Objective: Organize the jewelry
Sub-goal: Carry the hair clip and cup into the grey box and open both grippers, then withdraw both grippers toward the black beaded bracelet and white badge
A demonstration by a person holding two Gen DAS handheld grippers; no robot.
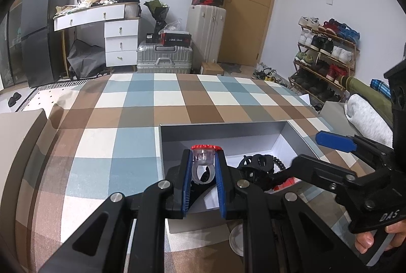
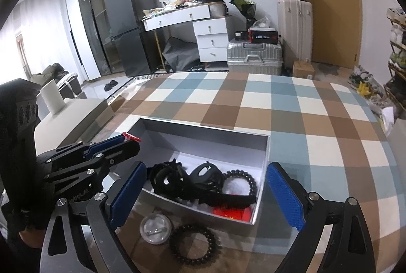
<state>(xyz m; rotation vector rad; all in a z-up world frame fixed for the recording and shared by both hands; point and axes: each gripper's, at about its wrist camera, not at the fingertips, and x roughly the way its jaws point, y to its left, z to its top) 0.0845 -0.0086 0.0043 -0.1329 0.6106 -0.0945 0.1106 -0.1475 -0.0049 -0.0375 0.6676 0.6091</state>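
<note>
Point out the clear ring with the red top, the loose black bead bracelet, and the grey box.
clear ring (image 1: 203, 166), left wrist view, its clear body.
black bead bracelet (image 2: 175, 237), right wrist view, left beads.
grey box (image 2: 203, 138), right wrist view, far wall.

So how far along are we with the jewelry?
Partway. Done: dark hair claws, a coil tie and a red item already lie in the grey box. In hand: the left gripper is shut on a clear ring with a red top, held over the box. Left: a black bead bracelet and a clear round piece lie outside it; the right gripper is open, empty.
</note>
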